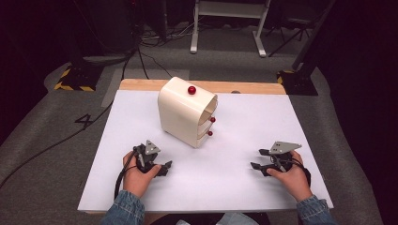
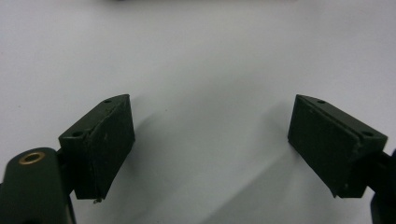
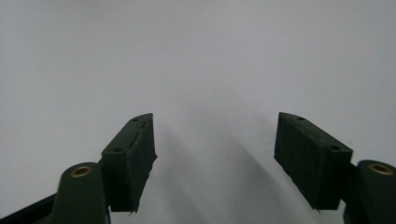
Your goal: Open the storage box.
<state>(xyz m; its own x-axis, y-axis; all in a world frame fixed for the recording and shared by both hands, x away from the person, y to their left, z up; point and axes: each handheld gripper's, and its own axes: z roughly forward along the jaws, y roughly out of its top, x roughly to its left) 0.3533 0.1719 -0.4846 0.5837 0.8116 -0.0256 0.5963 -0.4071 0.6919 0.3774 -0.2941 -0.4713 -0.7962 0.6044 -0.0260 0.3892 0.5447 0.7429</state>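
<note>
High view: glossy cream rounded-top drawer box [image 1: 187,112] with red ball knobs [image 1: 191,89], probably plastic, mid-table on matte white table [image 1: 244,140]. Left gripper [image 1: 162,169] and right gripper [image 1: 259,159] rest spread wide, empty.

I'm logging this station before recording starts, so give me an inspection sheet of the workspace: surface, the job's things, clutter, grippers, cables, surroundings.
Surface: white tabletop with a wooden far edge, no spills seen.
Job's things: cream rounded mini drawer cabinet standing upright mid-table, a red knob on top and two small red drawer knobs on its front; drawers look closed.
Clutter: nothing seen.
Grippers: left gripper and right gripper rest low near the front edge, jaws apart, empty.
Cables: black cable trails from the left gripper; more cables on the grey floor.
Surroundings: white table legs behind, hazard-striped stand bases.
</note>
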